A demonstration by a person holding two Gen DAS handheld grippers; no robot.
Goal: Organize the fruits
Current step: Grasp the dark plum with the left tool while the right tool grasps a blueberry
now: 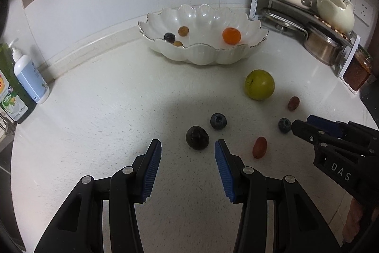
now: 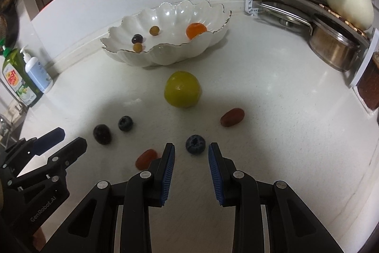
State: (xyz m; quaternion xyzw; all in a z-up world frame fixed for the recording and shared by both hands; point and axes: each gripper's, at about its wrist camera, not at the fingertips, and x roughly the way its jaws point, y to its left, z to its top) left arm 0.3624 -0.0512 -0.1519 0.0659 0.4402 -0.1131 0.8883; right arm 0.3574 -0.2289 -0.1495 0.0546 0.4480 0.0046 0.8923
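Right wrist | blueberry (image 2: 195,144) just ahead, between spread tongs (image 2: 191,151)

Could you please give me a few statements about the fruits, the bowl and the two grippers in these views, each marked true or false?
1. The white bowl holds an orange fruit. True.
2. The green fruit lies inside the bowl. False: it sits on the counter, in front of the bowl.
3. The left gripper is clamped on the dark grape. False: its jaws are open, the grape just ahead of them.
4. A blueberry lies just ahead of the right gripper, whose jaws are apart. True.
5. Two red grapes lie on the counter. True.
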